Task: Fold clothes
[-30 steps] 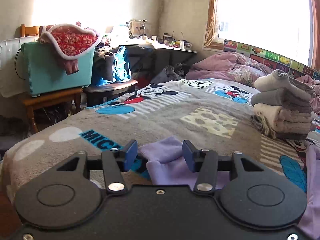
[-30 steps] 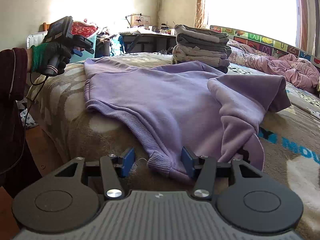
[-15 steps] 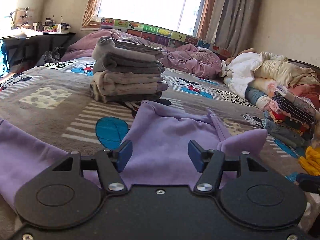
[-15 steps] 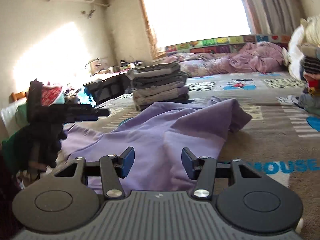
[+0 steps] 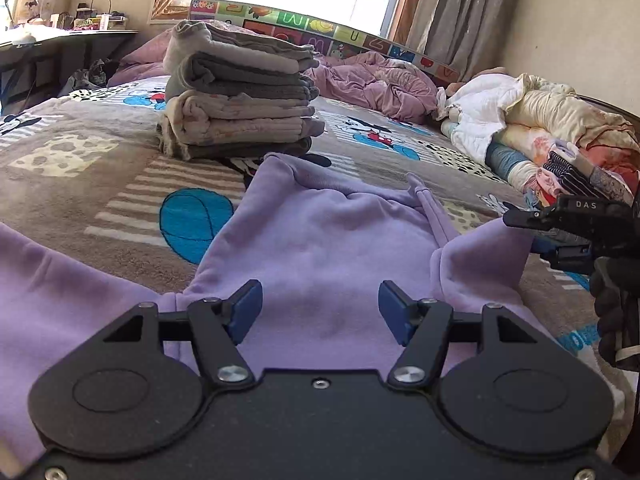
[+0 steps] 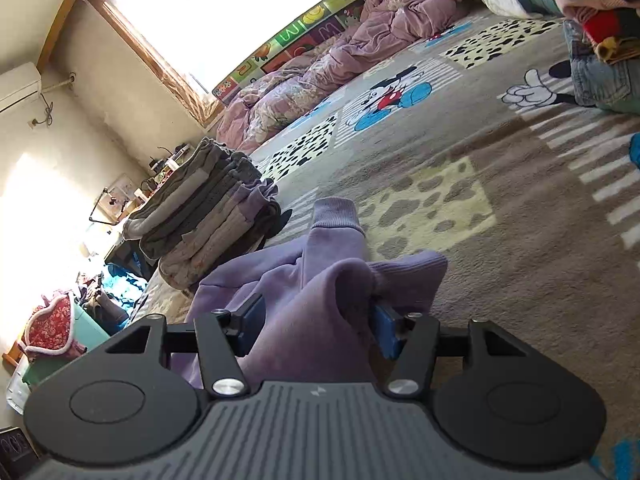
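The lilac sweatshirt is lying spread on the bed blanket, just in front of the folded stack. The left gripper is hovering spread above it. The right gripper, jaws just closing, is pinching a bunched fold.

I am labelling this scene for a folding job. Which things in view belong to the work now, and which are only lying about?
For the job:
- purple sweatshirt, spread on the bed
- right tongs, which have just been closing, with a fold of it between them
- left tongs, open above it
- stack of folded clothes

Lying about:
- pink quilt
- unfolded laundry heap
- desk
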Demonstrator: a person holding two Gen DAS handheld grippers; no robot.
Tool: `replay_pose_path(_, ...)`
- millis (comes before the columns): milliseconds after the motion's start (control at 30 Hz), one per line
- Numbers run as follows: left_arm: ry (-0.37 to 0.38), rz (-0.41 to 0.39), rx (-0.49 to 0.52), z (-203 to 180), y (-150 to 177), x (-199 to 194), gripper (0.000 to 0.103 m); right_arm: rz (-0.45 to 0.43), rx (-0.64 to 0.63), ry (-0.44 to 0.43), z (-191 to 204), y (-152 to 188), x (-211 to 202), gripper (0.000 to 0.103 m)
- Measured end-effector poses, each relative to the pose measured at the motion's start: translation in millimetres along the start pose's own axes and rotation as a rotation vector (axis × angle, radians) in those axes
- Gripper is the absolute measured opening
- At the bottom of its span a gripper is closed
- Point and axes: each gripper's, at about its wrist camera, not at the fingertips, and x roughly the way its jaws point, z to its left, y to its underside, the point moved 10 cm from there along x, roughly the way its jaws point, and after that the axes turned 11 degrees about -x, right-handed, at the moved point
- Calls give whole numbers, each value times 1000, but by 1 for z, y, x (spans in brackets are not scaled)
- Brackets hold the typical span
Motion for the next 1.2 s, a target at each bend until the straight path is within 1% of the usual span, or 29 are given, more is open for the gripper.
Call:
replay_pose_path(33,-3,4,-1,3,1,1,63,-6,-10,2,1,-2,4,19)
replay_pose_path(67,-5,8,-6,5,1,1,63,-16,-14,-2,2,-4,3,14)
replay_pose_path(100,-7,12,-12,8,2,2,63,-35,-16,-6,2,-6,0,12)
replay_pose_path(133,-8,16,-18,10,2,3,63,-55,-19,-10,3,-8,-3,7)
replay_pose_path(200,-7,16,-18,11,1,2,63,-108,-21,-12,4,-15,-20,7)
replay_pose_path(333,2,10,-2,7,0,-2,63,-234,-32,23,-4,-29,-81,7)
replay_pose_path(433,10,4,5,2,0,-5,63,-329,-44,82,-20,-38,-135,7)
replay_pose_path(533,19,-4,14,-4,-1,-9,64,-393,-89,184,-39,-35,-183,7)
replay_pose_path(567,19,-5,17,-5,-1,-10,64,-401,-100,222,-47,-31,-195,7)
replay_pose_path(600,20,-6,19,-7,0,-11,64,-384,-105,267,-60,-23,-200,7)
replay_pose_path(667,21,-8,23,-9,0,-12,64,-300,-94,382,-98,2,-202,7)
replay_pose_path(700,21,-8,25,-11,1,-12,64,-240,-34,409,-123,20,-198,8)
replay_pose_path(733,23,-9,25,-12,1,-12,64,-187,37,420,-144,37,-194,13)
replay_pose_path(767,24,-9,25,-14,2,-13,64,-151,95,425,-160,52,-192,14)
replay_pose_path(833,27,-9,25,-17,2,-13,64,-169,126,418,-169,66,-199,22)
replay_pose_path(967,26,-4,35,-24,4,-7,64,-206,97,410,-171,67,-212,24)
replay_pose_path(1067,30,4,44,-31,5,-1,64,-289,196,443,-189,61,-240,17)
replay_pose_path(1133,37,4,51,-37,5,1,64,-348,281,512,-210,60,-269,4)
replay_pose_path(1200,44,2,58,-41,5,3,64,-398,361,548,-233,62,-293,4)
